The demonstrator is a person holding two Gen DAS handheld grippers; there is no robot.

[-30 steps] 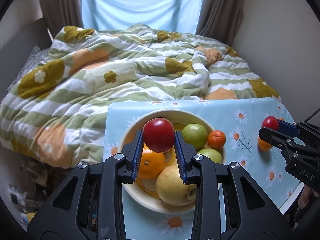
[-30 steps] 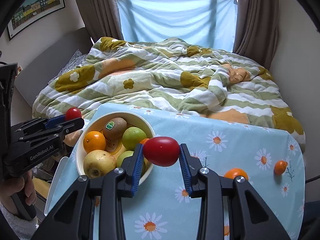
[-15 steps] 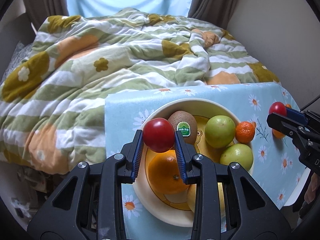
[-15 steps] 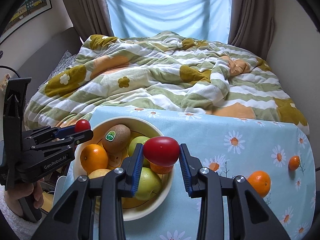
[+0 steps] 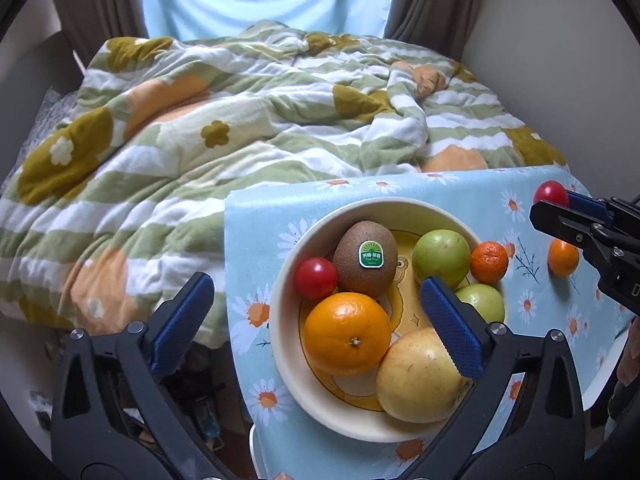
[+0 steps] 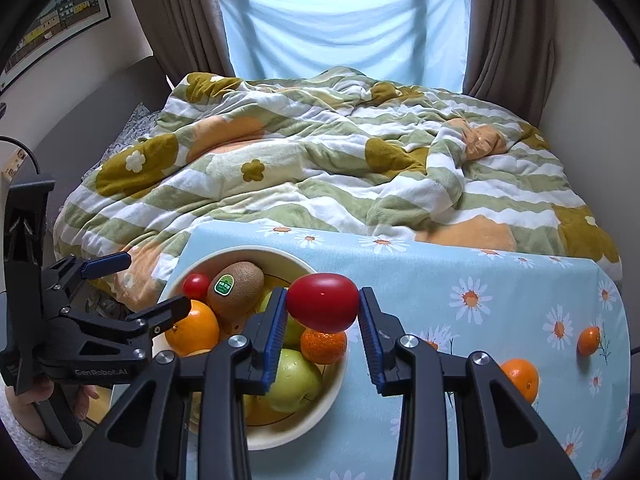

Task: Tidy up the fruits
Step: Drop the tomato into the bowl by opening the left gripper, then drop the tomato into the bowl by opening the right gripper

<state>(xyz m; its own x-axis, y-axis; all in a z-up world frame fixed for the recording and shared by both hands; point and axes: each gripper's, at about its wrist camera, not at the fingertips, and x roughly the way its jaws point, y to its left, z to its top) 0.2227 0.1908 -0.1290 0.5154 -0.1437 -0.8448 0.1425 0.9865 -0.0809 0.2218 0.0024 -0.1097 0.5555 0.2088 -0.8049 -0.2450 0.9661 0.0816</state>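
A cream bowl [image 5: 280,320] on the daisy tablecloth holds a kiwi [image 5: 365,258], an orange [image 5: 347,334], two green apples [image 5: 441,258], a mandarin [image 5: 489,262], a yellow apple [image 5: 416,376] and a small red tomato [image 5: 316,278]. My left gripper [image 5: 315,292] hangs over the bowl's left side. Its jaws are opening wide, with nothing gripped and the small tomato lying loose below them. My right gripper [image 6: 323,302] is shut on a larger red tomato [image 6: 322,307] above the bowl's right edge [image 6: 336,376]. The left gripper [image 6: 154,282] also shows in the right wrist view.
An orange [image 6: 520,378] and a small mandarin [image 6: 589,341] lie on the tablecloth [image 6: 460,264] to the right of the bowl. A rumpled green-striped quilt [image 6: 320,168] covers the bed behind the table. A person's hand [image 6: 24,404] holds the left gripper's handle.
My left gripper let go of the small tomato, which now rests in the bowl beside the kiwi, and its jaws have spread wide. The right gripper still holds its tomato over the bowl.
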